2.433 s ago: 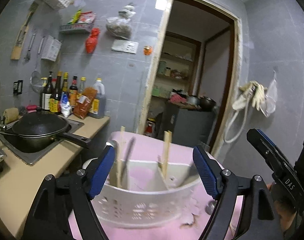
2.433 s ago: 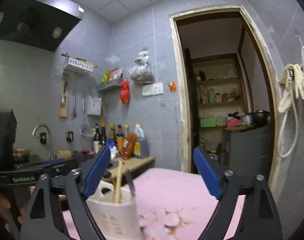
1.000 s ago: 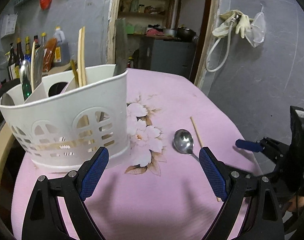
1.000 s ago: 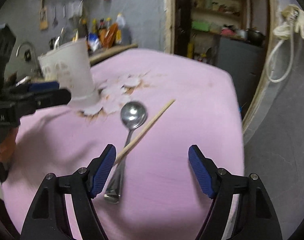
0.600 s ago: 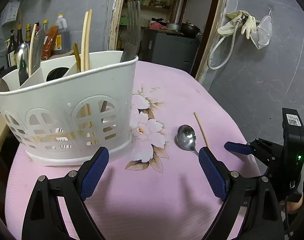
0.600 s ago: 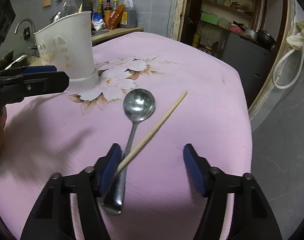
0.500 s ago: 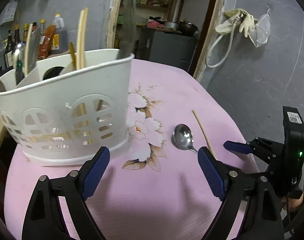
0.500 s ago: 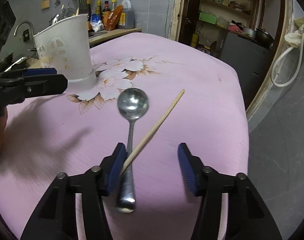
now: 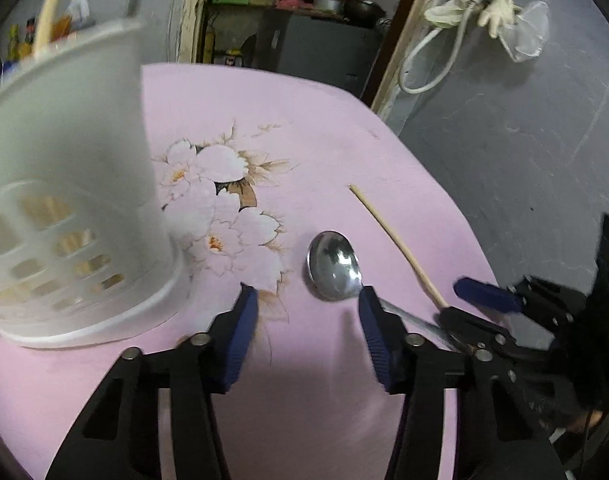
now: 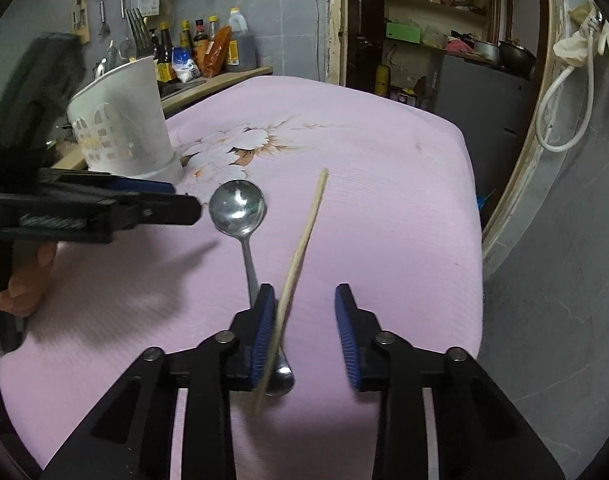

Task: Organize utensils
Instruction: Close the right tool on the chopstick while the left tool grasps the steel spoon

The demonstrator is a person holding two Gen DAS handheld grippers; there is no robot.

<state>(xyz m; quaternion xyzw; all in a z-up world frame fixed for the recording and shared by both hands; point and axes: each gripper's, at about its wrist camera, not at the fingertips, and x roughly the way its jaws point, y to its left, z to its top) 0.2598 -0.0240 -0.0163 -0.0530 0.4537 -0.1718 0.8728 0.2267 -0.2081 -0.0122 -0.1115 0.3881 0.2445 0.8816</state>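
1. My right gripper [image 10: 304,328] is nearest, low over the pink flowered cloth [image 10: 404,184]. Its jaws are closing, with the near end of the wooden chopstick [image 10: 304,236] lying between them against the left pad; the right pad does not touch it yet, so nothing is pinched.
2. The metal spoon [image 10: 240,216] lies just left of the chopstick, its handle running under the chopstick's near end and partly under my left pad. I judge the main risk is clamping both, so I should centre on the chopstick alone and close squarely across it.
3. My left gripper [image 9: 304,320] sits left of the chopstick, beside the spoon's bowl. Its jaws are closing too, over bare cloth with nothing between them. Its right pad is just at the neck of the spoon, outside the gap.
4. I'd keep the left gripper clear while the right one lifts, so the spoon is not dragged along.
5. Beyond the chopstick's far tip, to the left, stands the white utensil holder [image 10: 124,120], already carrying a fork and chopsticks. That is where I judge the chopstick should go, kept upright.
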